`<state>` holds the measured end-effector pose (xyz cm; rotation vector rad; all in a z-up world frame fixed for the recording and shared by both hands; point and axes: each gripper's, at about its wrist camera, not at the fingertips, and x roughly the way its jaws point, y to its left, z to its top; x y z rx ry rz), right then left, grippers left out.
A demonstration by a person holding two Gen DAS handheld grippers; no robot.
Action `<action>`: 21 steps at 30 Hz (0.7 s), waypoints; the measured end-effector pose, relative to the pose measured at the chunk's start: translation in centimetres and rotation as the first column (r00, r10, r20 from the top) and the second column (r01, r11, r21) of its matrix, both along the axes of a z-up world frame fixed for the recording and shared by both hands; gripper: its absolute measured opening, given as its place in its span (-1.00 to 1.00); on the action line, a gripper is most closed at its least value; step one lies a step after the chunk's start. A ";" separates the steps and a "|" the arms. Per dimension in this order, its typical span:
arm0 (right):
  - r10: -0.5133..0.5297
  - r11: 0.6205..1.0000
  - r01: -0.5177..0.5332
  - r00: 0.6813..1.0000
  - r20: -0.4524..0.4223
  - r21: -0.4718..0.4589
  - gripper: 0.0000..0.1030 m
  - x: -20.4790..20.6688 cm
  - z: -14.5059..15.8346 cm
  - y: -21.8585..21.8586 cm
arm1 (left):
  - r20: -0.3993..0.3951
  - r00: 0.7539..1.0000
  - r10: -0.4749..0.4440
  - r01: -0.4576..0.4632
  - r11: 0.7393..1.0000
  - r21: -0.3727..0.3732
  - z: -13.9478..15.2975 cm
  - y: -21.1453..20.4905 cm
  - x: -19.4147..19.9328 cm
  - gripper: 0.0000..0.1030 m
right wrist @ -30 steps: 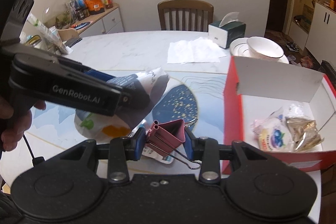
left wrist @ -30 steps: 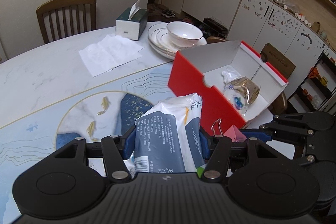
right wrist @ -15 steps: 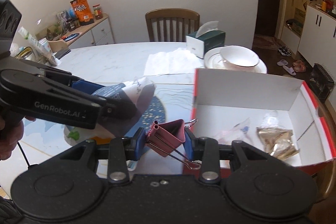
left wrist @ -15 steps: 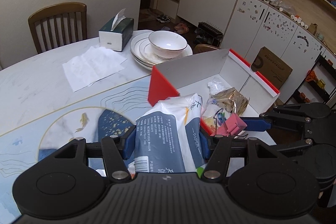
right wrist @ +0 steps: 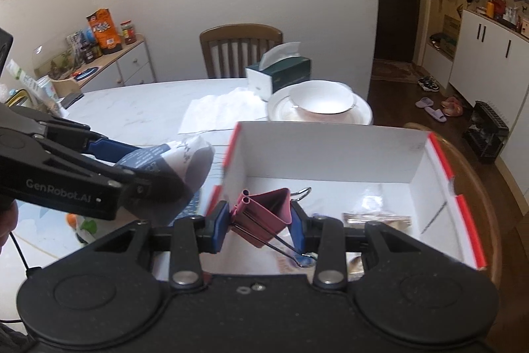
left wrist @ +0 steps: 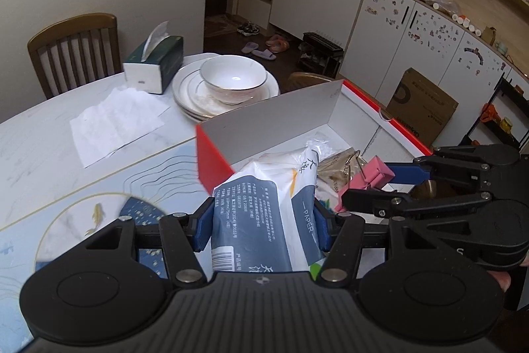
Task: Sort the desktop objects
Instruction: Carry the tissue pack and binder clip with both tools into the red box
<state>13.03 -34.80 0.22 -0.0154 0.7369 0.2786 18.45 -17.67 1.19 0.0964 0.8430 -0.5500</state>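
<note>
My left gripper (left wrist: 263,229) is shut on a blue and white pack of paper tissues (left wrist: 264,214), held over the near left corner of the red box (left wrist: 211,159). My right gripper (right wrist: 259,225) is shut on a pink binder clip (right wrist: 264,215), which hangs over the box's white inside (right wrist: 330,187). In the left wrist view the clip (left wrist: 372,176) and the right gripper (left wrist: 373,184) sit to the right of the pack. The right wrist view shows the left gripper (right wrist: 158,167) with the pack (right wrist: 185,161) at the left. Small snack packets (right wrist: 377,217) lie in the box.
On the marble table (left wrist: 43,134) beyond the box stand stacked plates with a white bowl (left wrist: 233,81), a green tissue box (left wrist: 153,63) and a flat paper sheet (left wrist: 115,124). A wooden chair (left wrist: 74,50) stands at the far edge. The box sits near the table's right edge.
Both grippers have moved right over the table, with the pack and the clip still in them. The clip is now above the inside of the red box and the pack is over its corner.
</note>
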 end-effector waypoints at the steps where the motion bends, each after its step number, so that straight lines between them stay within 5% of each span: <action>1: -0.005 1.000 0.005 1.000 0.001 -0.005 -0.29 0.1 -0.1 -0.4 | 0.001 1.000 -0.005 0.005 1.000 0.004 -0.1 -0.5 0.1 0.11; 21: -0.083 0.996 0.082 0.996 -0.014 -0.044 -0.29 2.3 -2.0 -7.2 | 0.039 0.995 -0.092 0.088 0.991 0.103 -1.6 -8.8 4.0 0.12</action>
